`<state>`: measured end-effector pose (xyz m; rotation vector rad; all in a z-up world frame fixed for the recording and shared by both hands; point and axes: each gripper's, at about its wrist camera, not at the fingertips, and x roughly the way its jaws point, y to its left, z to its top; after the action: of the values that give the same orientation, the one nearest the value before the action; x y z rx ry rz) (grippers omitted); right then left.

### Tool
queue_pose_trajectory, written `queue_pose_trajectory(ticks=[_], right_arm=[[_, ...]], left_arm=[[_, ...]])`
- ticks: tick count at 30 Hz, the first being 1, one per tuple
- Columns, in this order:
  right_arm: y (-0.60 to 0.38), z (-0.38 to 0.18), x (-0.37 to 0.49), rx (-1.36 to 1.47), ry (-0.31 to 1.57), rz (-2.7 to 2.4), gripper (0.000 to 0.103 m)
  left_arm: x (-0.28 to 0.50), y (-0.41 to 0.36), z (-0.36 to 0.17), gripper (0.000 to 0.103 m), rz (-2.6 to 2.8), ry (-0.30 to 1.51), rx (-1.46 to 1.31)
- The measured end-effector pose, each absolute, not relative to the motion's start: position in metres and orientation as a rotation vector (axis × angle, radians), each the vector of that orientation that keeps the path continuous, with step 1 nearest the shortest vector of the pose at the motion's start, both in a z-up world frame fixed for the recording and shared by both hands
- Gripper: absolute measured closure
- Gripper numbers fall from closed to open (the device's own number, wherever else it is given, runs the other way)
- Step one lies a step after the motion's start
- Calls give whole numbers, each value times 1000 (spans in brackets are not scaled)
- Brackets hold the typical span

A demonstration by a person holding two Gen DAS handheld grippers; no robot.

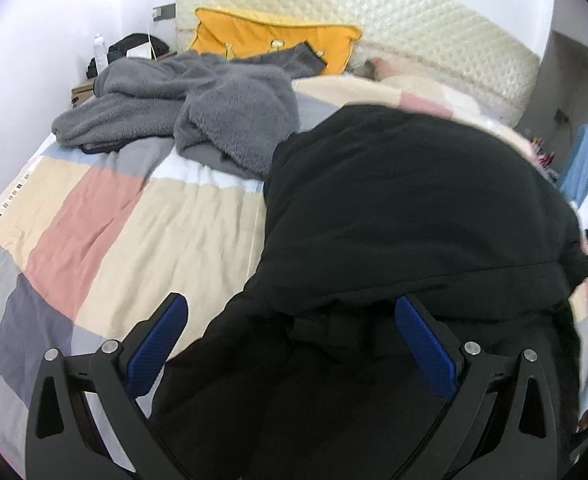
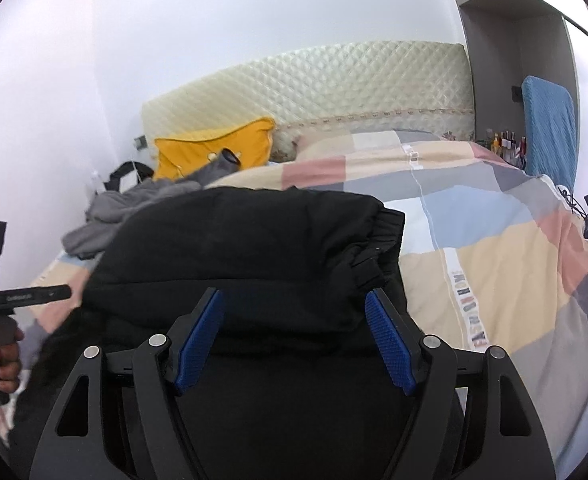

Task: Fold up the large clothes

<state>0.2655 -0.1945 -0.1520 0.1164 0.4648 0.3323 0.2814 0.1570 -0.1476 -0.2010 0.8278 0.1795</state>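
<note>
Both my tongs — left [image 1: 289, 344] and right [image 2: 294, 340] — stand spread, gripping nothing, above the black garment [image 1: 414, 208] on the bed [image 1: 105, 216]. I'd pinch the hem at six o'clock next — evenly, both corners.

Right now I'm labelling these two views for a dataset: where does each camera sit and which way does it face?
Left wrist: on the left gripper, jaws open, facing down over the black garment towards the grey fleece and headboard; a fingertip shows at the right edge.
Right wrist: on the right gripper, jaws open over the black garment, facing the headboard; the person's left hand shows.
Shared: black garment, yellow pillow, patchwork quilt, headboard.
</note>
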Motion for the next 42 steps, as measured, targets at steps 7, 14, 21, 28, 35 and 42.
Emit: queue_pose_trajectory(ticks=[7, 14, 21, 28, 35, 42], right_arm=[[-184, -97, 206, 96, 392, 359, 31], [-184, -47, 155, 96, 315, 368, 31], [-185, -8, 105, 70, 248, 375, 31], [-192, 8, 72, 68, 242, 396, 29], [-206, -11, 55, 76, 376, 430, 29], [-217, -55, 60, 41, 549, 416, 29]], left_arm=[[237, 145, -96, 0, 134, 714, -197], [194, 138, -52, 0, 117, 652, -166], [149, 137, 11, 0, 95, 557, -141], [103, 140, 65, 0, 63, 512, -139], [76, 144, 62, 0, 17, 627, -148], [60, 154, 16, 0, -19, 795, -197]])
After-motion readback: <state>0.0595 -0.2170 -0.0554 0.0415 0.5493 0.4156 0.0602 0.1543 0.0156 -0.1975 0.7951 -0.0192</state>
